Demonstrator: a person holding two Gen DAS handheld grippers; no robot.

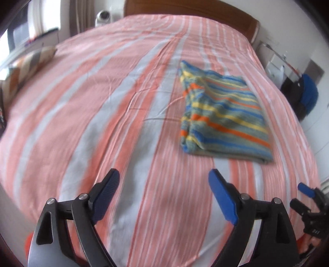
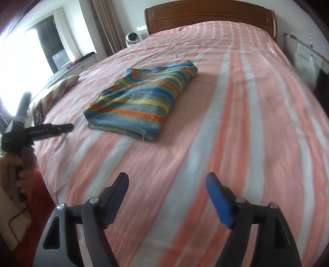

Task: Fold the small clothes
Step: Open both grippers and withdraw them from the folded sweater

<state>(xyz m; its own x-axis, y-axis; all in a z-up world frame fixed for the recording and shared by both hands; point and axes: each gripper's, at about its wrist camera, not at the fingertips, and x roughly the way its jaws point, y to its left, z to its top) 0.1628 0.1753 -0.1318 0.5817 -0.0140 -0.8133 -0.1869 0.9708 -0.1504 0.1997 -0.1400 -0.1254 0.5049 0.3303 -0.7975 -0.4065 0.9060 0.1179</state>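
In the left wrist view, a folded striped garment is being shown lying flat on the bed, right of centre and well short of the headboard. The left hand-held gripper is being held wide open above the sheet, nearer the foot than the garment, with nothing gripped.

In the right wrist view, the garment is being seen left of centre, well below the headboard. The right hand-held gripper is being kept wide open and empty, clear of the garment.
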